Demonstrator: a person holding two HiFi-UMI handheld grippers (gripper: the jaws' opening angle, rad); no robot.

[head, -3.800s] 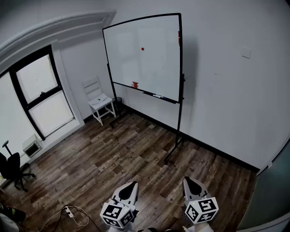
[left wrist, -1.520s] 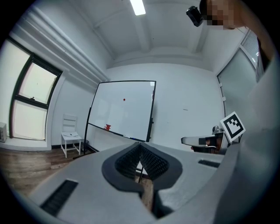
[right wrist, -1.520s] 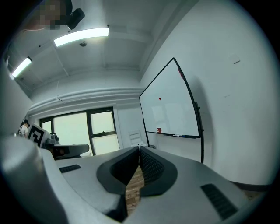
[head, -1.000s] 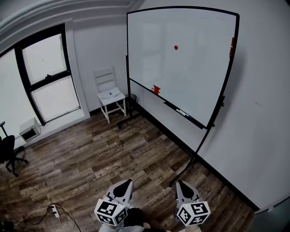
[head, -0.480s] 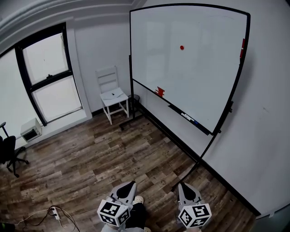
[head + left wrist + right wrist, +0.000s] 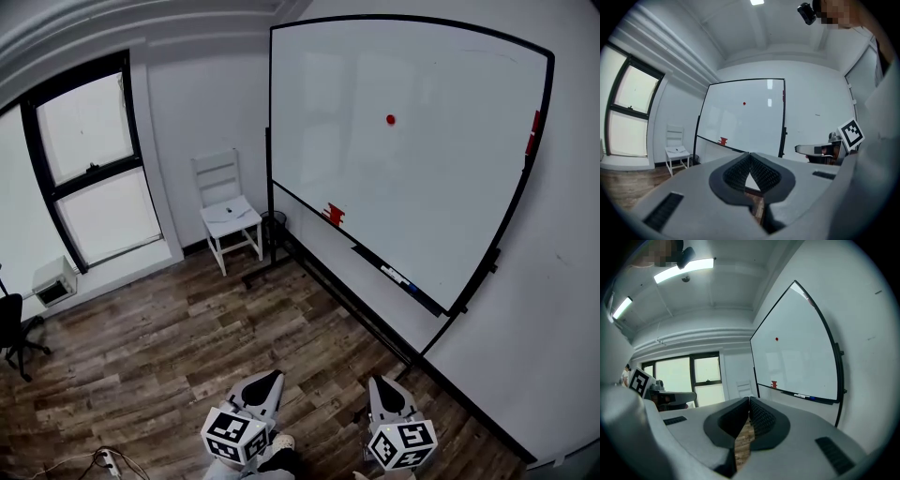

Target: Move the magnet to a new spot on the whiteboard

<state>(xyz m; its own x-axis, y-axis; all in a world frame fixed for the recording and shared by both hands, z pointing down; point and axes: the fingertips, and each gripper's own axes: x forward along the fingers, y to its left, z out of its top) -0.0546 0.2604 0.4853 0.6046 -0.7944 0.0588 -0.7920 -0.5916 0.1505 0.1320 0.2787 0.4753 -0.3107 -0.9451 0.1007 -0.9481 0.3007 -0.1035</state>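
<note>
A small red magnet sticks to the upper middle of the whiteboard, which stands on a black wheeled frame against the right wall. The magnet also shows in the left gripper view and the right gripper view. Both grippers are low at the bottom of the head view, far from the board. My left gripper is shut with nothing in it, its jaws meeting at the tips. My right gripper is likewise shut and empty.
A red object and markers lie on the board's tray. A red strip hangs on the board's right edge. A white chair stands left of the board, beside a window. A power strip lies on the wood floor.
The whiteboard has grown larger and drifted right in the head view as I came closer to it. Both grippers stay shut at the bottom of the view.
</note>
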